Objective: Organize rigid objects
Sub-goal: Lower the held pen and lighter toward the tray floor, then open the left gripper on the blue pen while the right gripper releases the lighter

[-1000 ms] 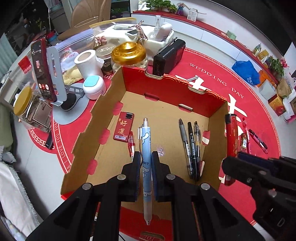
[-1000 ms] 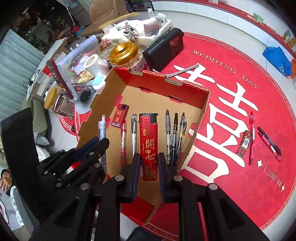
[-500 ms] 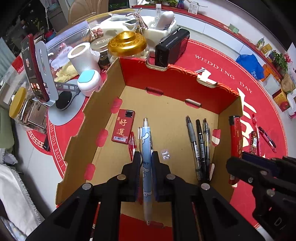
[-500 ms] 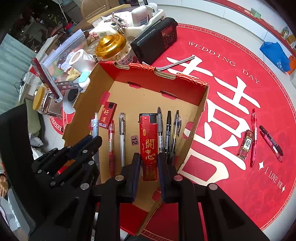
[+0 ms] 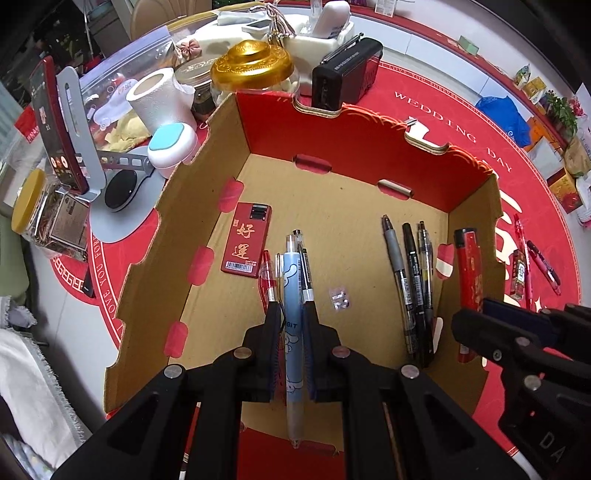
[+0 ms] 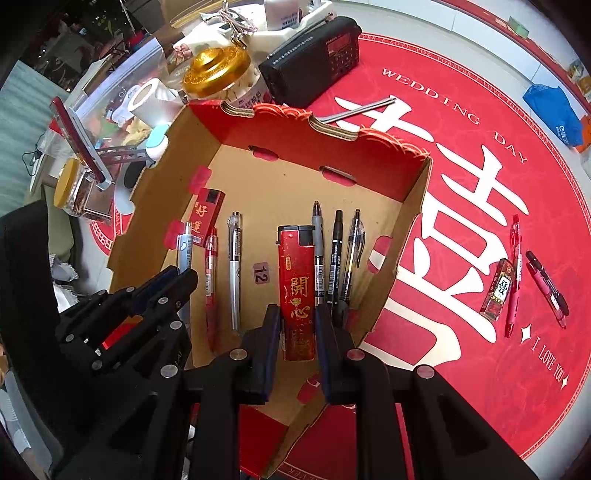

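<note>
Red round mat [image 6: 461, 206] under cardboard box [image 5: 373, 147]; left gripper [image 5: 291, 314] clamping blue pen [image 5: 293, 332], right gripper [image 6: 297, 317] clamping red lighter [image 6: 297, 291].

Probably a home living room: a red wedding mat [image 6: 461, 155] on tiled floor, with a radio [image 6: 314, 62], jars [image 5: 33, 210], tissue roll [image 5: 159, 98] and chair [image 5: 162, 14].

both the left gripper [image 5: 290, 314] and the right gripper [image 6: 297, 315] are matte black, with angular triangular-cutout frames, round silver screw heads at the joints and flat dark-blue-edged finger pads.
</note>
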`<action>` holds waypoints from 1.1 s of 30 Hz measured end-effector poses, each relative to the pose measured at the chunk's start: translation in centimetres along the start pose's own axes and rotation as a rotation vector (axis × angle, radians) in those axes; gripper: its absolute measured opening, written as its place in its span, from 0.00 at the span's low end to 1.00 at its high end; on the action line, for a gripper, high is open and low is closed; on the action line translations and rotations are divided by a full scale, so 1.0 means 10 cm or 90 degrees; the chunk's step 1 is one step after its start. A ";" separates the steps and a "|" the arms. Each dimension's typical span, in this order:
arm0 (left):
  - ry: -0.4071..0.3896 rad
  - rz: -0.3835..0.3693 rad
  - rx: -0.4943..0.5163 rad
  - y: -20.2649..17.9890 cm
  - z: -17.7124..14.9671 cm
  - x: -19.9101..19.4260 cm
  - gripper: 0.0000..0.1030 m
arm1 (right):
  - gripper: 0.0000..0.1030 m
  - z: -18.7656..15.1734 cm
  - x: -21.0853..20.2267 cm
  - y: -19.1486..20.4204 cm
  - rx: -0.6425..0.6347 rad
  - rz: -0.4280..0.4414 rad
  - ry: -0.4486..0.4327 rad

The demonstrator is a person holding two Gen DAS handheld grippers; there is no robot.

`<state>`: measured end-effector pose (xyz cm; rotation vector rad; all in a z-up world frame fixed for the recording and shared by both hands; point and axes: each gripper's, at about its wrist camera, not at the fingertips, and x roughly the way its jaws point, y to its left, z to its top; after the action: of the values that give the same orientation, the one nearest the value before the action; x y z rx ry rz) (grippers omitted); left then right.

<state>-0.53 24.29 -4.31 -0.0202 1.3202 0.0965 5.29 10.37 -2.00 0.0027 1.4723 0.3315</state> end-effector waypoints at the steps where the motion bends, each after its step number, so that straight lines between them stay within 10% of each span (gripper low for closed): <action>1: 0.002 0.000 0.000 0.00 0.00 0.02 0.12 | 0.19 0.00 0.02 -0.01 0.002 0.000 0.002; 13: 0.039 0.000 0.003 -0.01 0.00 0.25 0.13 | 0.20 0.03 0.22 -0.01 0.005 -0.020 0.021; 15: 0.051 -0.001 0.004 0.00 0.00 0.30 0.49 | 0.20 0.04 0.24 -0.02 0.006 -0.019 0.025; 17: 0.052 0.012 -0.004 0.03 0.00 0.32 0.77 | 0.27 0.05 0.23 -0.04 0.005 -0.028 0.026; 24: 0.039 0.010 -0.053 0.30 0.02 0.29 1.00 | 0.92 0.08 -0.01 0.00 0.004 0.017 -0.021; 33: -0.023 -0.040 0.027 -0.23 0.13 -0.18 1.00 | 0.93 -0.31 -0.52 -0.69 0.097 -0.073 -0.084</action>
<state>0.44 22.01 -2.29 -0.0237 1.2842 0.0154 3.46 2.04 1.33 0.0610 1.3576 0.1232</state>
